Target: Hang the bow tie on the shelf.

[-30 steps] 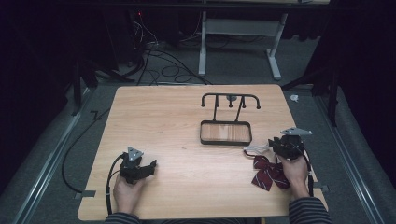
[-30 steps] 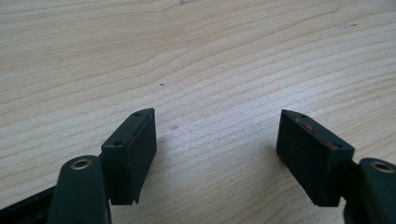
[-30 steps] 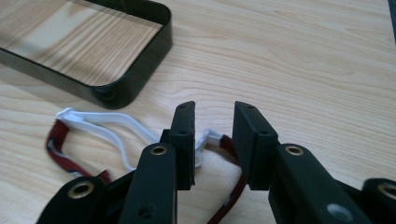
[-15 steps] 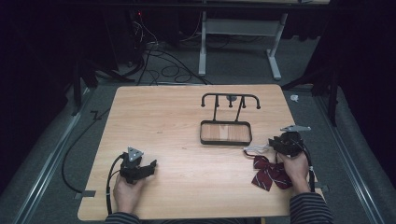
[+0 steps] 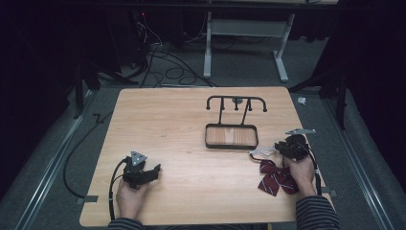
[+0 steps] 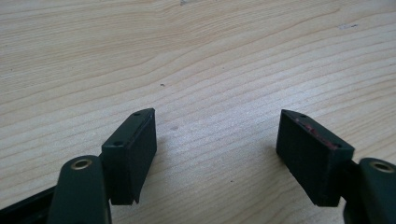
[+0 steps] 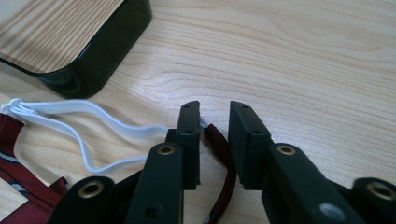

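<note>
A dark red striped bow tie (image 5: pixel 275 178) lies near the table's right front, its white elastic loop (image 5: pixel 261 153) stretching toward the tray. My right gripper (image 5: pixel 279 148) sits low over the tie's strap. In the right gripper view its jaws (image 7: pixel 215 109) have just been closing. The thin dark red strap (image 7: pixel 224 147) runs between them with a gap left on either side, so they are open. The white elastic (image 7: pixel 79 108) trails off to the left. My left gripper (image 5: pixel 154 170) rests at the front left, open (image 6: pixel 217 116) over bare wood.
A black-rimmed tray (image 5: pixel 231 146) with a hanger rail (image 5: pixel 236 99) on posts stands at mid-table, just left of my right gripper; its corner (image 7: pixel 93 65) is close by. The table's right edge is near my right hand. Cables lie on the floor beyond.
My right gripper's jaws have narrowed around the strap, and the hand has shifted slightly. The left gripper has stayed put.
</note>
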A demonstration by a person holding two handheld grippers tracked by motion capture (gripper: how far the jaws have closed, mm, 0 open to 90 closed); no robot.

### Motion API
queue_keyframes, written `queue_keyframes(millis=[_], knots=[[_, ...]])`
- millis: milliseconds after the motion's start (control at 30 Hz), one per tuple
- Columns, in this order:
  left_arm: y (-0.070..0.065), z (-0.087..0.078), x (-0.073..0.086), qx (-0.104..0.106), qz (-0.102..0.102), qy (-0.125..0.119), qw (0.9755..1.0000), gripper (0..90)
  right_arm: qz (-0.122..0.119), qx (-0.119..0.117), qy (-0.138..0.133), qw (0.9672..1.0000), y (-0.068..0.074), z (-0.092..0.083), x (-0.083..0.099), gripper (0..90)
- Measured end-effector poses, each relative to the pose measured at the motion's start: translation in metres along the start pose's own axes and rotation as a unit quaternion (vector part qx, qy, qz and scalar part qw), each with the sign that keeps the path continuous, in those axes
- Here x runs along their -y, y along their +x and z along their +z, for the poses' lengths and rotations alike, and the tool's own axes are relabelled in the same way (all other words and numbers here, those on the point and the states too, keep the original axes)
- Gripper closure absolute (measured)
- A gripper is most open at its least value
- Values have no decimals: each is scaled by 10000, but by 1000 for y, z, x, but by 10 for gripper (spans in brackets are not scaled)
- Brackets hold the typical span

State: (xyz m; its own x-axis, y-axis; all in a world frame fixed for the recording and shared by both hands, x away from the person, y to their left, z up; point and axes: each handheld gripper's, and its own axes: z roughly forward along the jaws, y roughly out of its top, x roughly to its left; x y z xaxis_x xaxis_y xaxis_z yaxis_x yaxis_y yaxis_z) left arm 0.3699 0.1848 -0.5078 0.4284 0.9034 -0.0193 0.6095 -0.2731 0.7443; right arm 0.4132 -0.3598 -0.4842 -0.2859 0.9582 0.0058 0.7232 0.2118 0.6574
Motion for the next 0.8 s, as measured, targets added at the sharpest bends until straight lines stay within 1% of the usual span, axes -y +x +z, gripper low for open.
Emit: queue_keyframes(millis=[100,133,233,267,367,433,533,700,800], knots=[[0,0,0,5,2,6,10000,293,-17,-28,71,10000,0,2,1,825],[0,0,0,1,-2,-1,10000,293,-33,-41,81,10000,1,3,1,857],[0,0,0,1,-3,-3,10000,293,-60,-60,83,9999,2,3,1,873],[0,0,0,0,-2,-1,10000,293,-99,-57,56,9999,2,3,1,876],[0,0,0,1,-4,-1,10000,293,-120,-87,-22,9999,4,-1,0,880],[0,0,0,2,-4,-2,10000,293,-120,-93,-102,9998,5,-6,-1,881],[0,0,0,1,-3,-2,10000,293,-202,-72,-229,9995,9,-15,-2,881],[0,0,0,0,-3,-1,10000,291,-329,-46,-539,9980,14,-35,-3,883],[0,0,0,1,-2,0,10000,291,-405,-32,-626,9972,17,-45,-4,883]])
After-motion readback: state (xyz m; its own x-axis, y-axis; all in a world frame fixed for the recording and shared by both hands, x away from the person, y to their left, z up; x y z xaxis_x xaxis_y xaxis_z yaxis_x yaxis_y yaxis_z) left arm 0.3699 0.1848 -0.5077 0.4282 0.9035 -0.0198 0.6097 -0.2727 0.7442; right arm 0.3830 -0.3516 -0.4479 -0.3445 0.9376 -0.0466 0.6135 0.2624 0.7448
